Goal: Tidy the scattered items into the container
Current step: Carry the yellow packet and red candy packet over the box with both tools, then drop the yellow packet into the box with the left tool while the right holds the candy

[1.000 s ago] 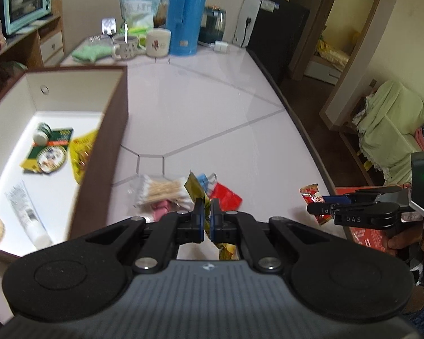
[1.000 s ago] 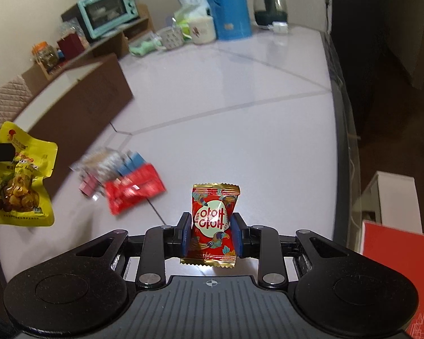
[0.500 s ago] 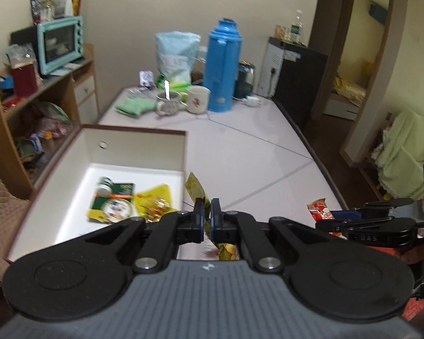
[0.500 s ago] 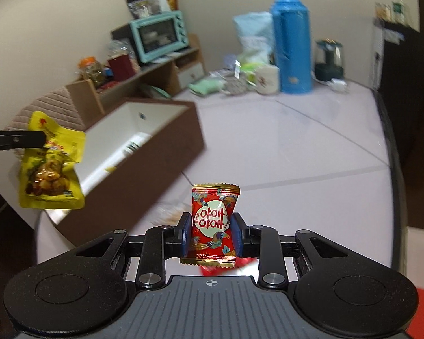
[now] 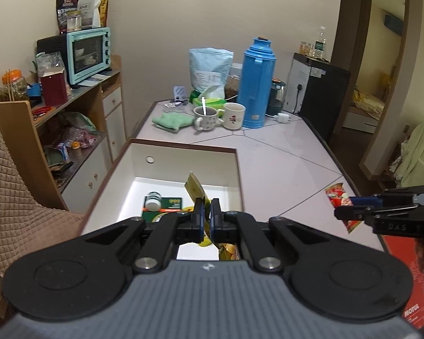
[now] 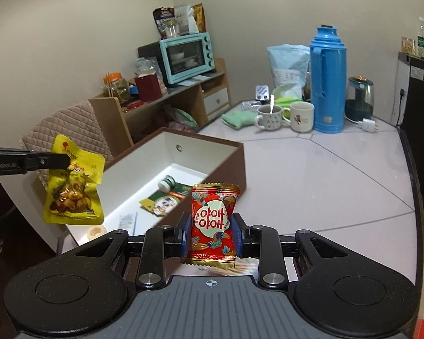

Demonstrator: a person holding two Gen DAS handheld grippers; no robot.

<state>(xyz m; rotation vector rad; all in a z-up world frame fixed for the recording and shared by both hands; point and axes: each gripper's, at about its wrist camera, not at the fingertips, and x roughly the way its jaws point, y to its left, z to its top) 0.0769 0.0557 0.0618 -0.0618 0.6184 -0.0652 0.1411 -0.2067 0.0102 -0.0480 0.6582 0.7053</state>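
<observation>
The left gripper (image 5: 207,214) is clamped on the yellow pouch (image 6: 73,186), held above the box (image 5: 237,169). It should be released once centred. The right gripper (image 6: 211,233), at 3 o'clock, grips the red candy (image 6: 212,220).

Plain cream walls (image 5: 161,14) are seen all round. At ten o'clock a wooden shelf unit (image 5: 99,96) is set against the wall, topped by a mint-green toaster oven (image 5: 89,53). A quilted beige chair back (image 5: 11,186) is placed at nine o'clock. At two o'clock a black cabinet (image 5: 322,93) is stood beside an open doorway (image 5: 381,65), through which a lit room is shown. The glossy white table (image 6: 311,175) is crossed by thin seams.
</observation>
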